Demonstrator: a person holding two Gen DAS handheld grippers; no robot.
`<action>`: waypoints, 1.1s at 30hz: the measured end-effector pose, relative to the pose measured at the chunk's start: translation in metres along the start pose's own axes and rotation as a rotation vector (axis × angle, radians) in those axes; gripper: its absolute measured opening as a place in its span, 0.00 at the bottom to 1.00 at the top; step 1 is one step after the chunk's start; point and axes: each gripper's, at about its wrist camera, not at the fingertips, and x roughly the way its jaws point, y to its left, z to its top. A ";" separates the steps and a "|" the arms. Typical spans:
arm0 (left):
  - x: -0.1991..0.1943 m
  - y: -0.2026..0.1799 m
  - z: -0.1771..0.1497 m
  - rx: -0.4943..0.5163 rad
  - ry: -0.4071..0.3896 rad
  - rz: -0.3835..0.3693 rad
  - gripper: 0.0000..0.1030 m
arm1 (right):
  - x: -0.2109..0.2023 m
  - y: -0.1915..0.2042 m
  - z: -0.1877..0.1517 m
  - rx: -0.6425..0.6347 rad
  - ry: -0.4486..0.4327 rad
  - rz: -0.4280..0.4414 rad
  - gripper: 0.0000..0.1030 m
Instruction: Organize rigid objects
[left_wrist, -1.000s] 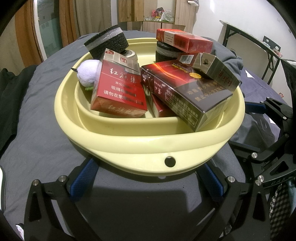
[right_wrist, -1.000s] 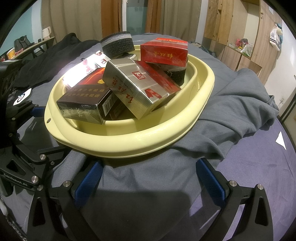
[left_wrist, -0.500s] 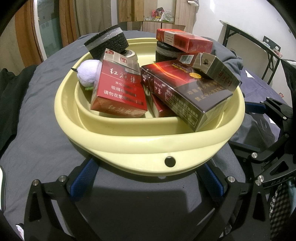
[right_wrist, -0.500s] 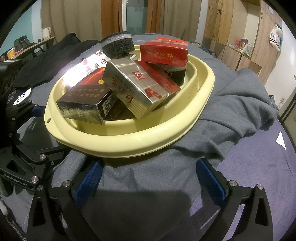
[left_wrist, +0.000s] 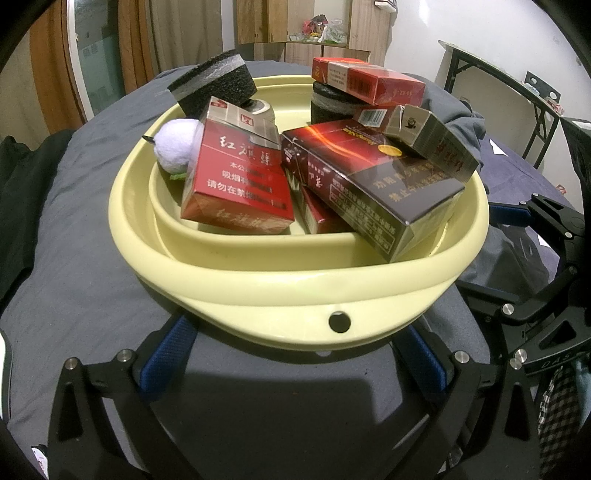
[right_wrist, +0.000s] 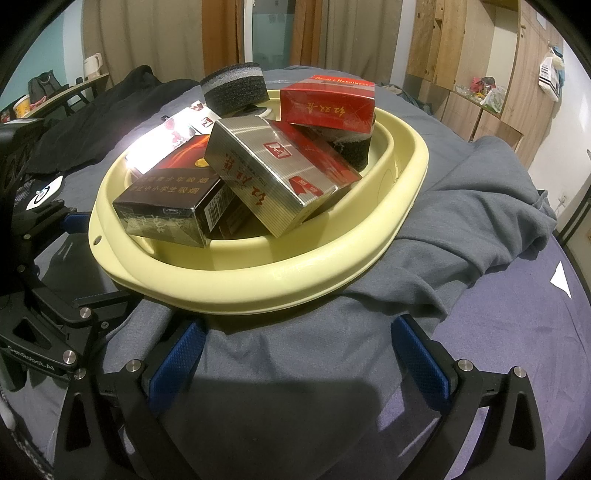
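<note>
The basin (left_wrist: 295, 284) sits on the grey cloth (left_wrist: 85, 258) right in front of both my claws, piled with boxes and sponges. In the left view a red box (left_wrist: 236, 184) leans upright at the left of the pile, a dark box (left_wrist: 373, 192) lies tilted across the near right rim, and a silver box (left_wrist: 432, 144) rests on top of it. A white pompom (left_wrist: 177, 146) is tucked behind the red box. One black sponge (left_wrist: 214, 86) perches on the far left rim; a second sponge (left_wrist: 332, 105) stands at the back with another red pack (left_wrist: 369, 85) lying flat on it (the topmost thing in the heap).

My left claw (left_wrist: 295, 363) is spread wide, its blue pads either side of the basin's near edge and below it, gripping nothing. My right claw (right_wrist: 299, 356) is just as wide, low over the cloth at the basin's near side, empty too. Each claw shows at the edge of the other's view.

The cloth bunches into folds right of the basin in the right view, over a purple sheet (right_wrist: 517, 332). Wooden cupboards (right_wrist: 480, 55) stand behind.
</note>
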 end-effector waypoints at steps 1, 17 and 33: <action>0.000 0.000 0.000 0.000 0.000 0.000 1.00 | 0.000 0.000 0.000 0.000 0.000 0.000 1.00; 0.000 0.000 0.000 0.000 0.000 0.000 1.00 | 0.000 0.000 0.000 0.000 0.000 0.000 1.00; 0.000 0.000 0.000 0.000 0.000 0.000 1.00 | 0.001 0.000 0.000 0.000 0.000 0.000 1.00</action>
